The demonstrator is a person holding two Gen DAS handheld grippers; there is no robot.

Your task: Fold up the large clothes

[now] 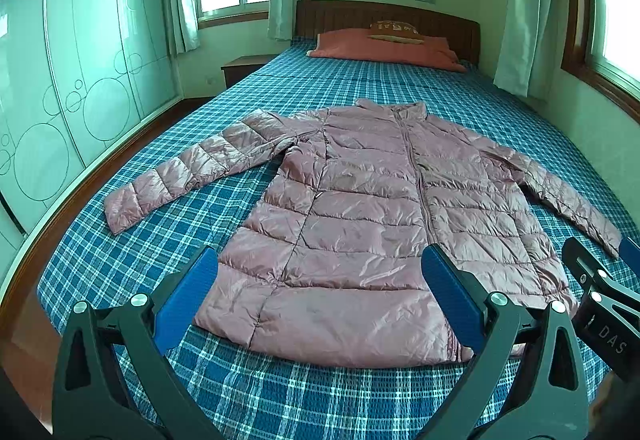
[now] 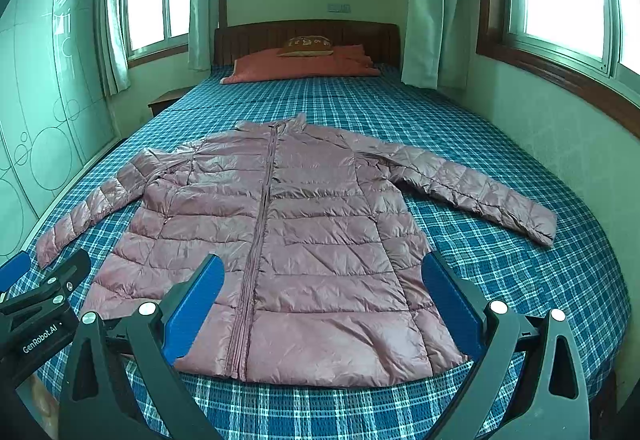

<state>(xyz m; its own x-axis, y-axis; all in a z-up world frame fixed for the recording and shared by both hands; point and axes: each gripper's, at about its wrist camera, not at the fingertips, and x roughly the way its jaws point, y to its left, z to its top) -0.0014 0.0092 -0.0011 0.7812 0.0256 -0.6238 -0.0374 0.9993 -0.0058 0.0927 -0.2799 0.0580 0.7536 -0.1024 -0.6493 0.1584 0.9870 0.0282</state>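
Note:
A pink quilted puffer jacket (image 1: 360, 208) lies flat and zipped on the bed, collar away from me, both sleeves spread outward; it also shows in the right wrist view (image 2: 288, 240). My left gripper (image 1: 320, 292) is open and empty, hovering over the jacket's hem. My right gripper (image 2: 322, 296) is open and empty, also above the hem. The right gripper shows at the right edge of the left wrist view (image 1: 600, 280). The left gripper shows at the left edge of the right wrist view (image 2: 40, 280).
The bed has a blue plaid sheet (image 1: 280, 400) with a red pillow (image 1: 384, 48) and a wooden headboard (image 1: 440, 20) at the far end. A pale green wardrobe (image 1: 60, 80) stands on the left, a wall with a window (image 2: 560, 0) on the right.

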